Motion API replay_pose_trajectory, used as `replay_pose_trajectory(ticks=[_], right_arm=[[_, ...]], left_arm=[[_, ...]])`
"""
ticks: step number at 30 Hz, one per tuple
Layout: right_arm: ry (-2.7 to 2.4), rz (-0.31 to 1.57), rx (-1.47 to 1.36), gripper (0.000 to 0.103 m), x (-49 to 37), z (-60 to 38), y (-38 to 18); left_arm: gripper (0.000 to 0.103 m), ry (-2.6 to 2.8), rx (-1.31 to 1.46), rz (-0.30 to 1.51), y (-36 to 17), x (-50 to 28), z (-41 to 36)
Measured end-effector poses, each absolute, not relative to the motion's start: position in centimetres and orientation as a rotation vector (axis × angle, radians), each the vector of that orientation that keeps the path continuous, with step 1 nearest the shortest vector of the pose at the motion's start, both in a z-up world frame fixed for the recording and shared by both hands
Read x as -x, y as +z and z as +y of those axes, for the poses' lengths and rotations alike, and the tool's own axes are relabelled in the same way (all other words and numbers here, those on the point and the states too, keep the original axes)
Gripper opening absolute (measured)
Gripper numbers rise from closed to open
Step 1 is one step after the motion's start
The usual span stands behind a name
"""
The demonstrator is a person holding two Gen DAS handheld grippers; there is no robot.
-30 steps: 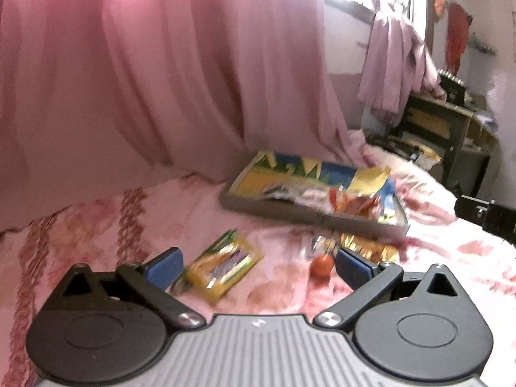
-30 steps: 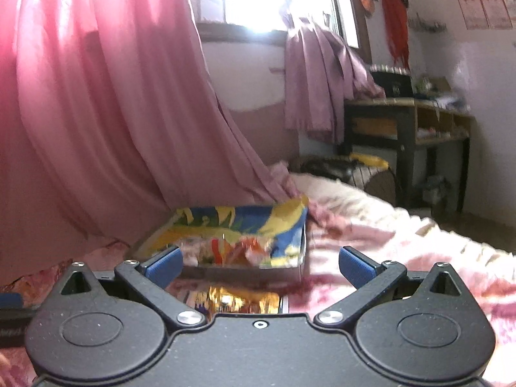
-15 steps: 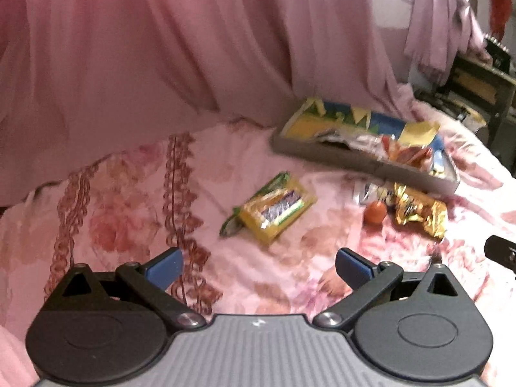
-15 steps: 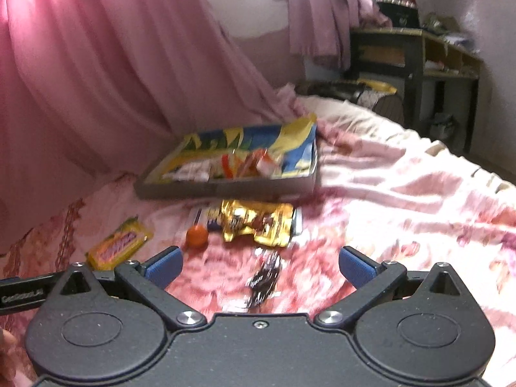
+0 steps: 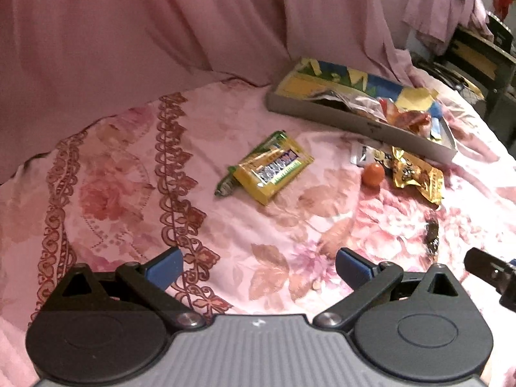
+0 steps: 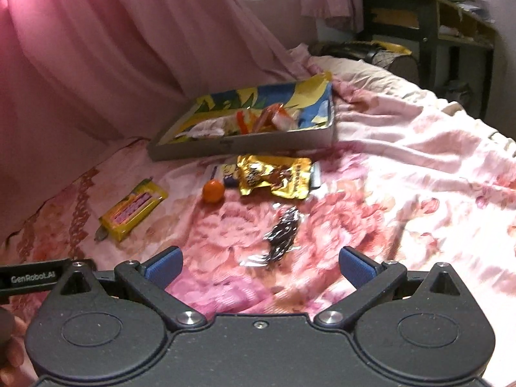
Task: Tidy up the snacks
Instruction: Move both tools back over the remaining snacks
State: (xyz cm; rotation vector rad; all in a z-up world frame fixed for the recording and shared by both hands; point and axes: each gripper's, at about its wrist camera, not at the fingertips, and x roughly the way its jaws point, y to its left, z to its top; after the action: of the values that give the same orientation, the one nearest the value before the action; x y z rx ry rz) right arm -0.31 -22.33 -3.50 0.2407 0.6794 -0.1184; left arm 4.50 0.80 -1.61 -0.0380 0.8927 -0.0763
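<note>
both jaws gape wide, empty: left gripper (image 5: 259,267) and right gripper (image 6: 259,262) hover near the tray (image 6: 245,143); yellow packet (image 5: 273,170) left of the tray, gold packet (image 6: 274,177) just before it.

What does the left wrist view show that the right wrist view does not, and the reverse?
Only the left wrist view shows the brown patterned border of the bedspread. Only the right wrist view shows the dark wooden desk fully and a part of a hand at the lower left. Both show the tray, the yellow snack packet, the orange ball, the gold packet, the crumpled dark wrapper and open jaws, on the left gripper and the right gripper.
</note>
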Motion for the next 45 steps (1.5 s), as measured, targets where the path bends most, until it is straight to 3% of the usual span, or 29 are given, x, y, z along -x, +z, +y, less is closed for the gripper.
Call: replay_pose_trajectory(ticks=[14,31,45], right_arm=[[0.005,0.849,-0.277,0.102,-2.6,-22.2,-5.1],[-0.096,1.017,-0.35,0.102,-9.0,-26.0,-8.3],[-0.184,0.958,-0.337,0.099,-10.0,-26.3,-8.9]], left_arm=[[0.103,-0.213,-0.04,0.992,-2.8,-7.8,-0.4],[0.103,-0.4,-0.065,0.905,-5.0,-13.7,-4.7],[0.102,-0.618,-0.16,0.704,-6.5,-16.5,-8.5]])
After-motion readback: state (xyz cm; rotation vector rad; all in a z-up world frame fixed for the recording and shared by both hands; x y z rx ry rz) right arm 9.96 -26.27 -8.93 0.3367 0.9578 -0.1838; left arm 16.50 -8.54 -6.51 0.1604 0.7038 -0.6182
